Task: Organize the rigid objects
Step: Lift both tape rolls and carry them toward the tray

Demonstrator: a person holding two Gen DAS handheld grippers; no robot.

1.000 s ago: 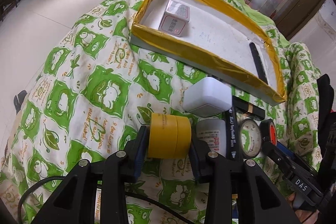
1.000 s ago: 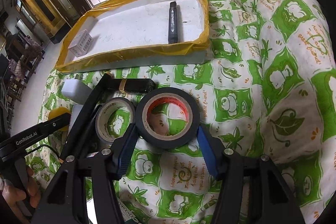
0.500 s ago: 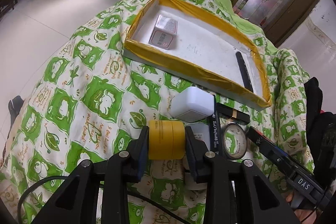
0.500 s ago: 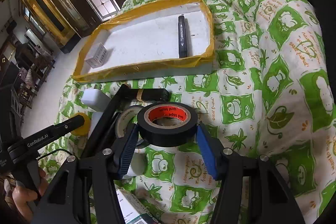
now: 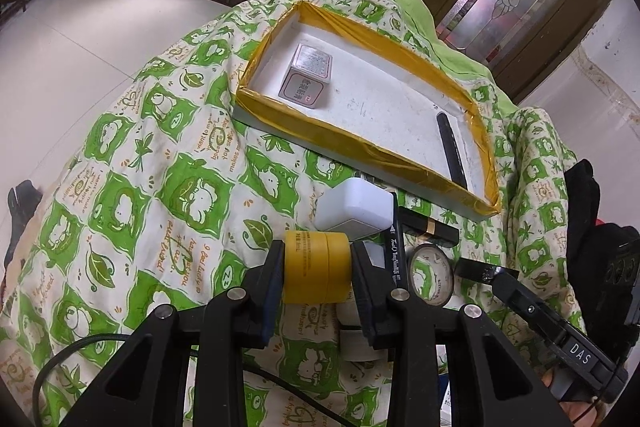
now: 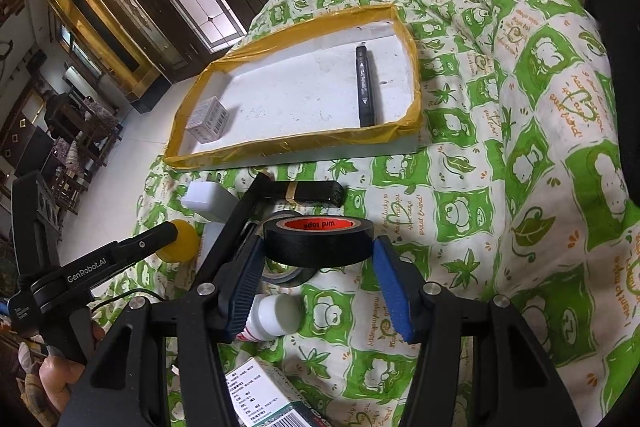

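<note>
The left gripper (image 5: 318, 273) is clamped on a yellow tape roll (image 5: 316, 267), whose lower edge is hidden behind the black fingers; in the right wrist view only a slice of that roll shows past the left gripper's finger. The right gripper (image 6: 318, 277) is clamped on a black tape roll (image 6: 318, 241) with a red core, held clear above the green-and-white quilt (image 5: 160, 187) that covers the surface. Beneath it, a second, grey-rimmed tape roll (image 5: 432, 281) is largely covered in the right wrist view, and a white bottle (image 6: 274, 317) is half hidden behind the right gripper's left finger. A printed box (image 6: 264, 399) at the bottom edge is cut off by the frame. A white block (image 5: 354, 209), a marker pen (image 5: 394, 261) and a black tube with a gold band (image 6: 304, 191) lie close together just in front of the tray. The white tray with yellow-taped rim (image 5: 360, 147) holds a small printed carton (image 5: 308, 75) at its left end and a black pen (image 6: 365, 93) near its right end, well apart from each other. The text on the carton is too small to read.
</note>
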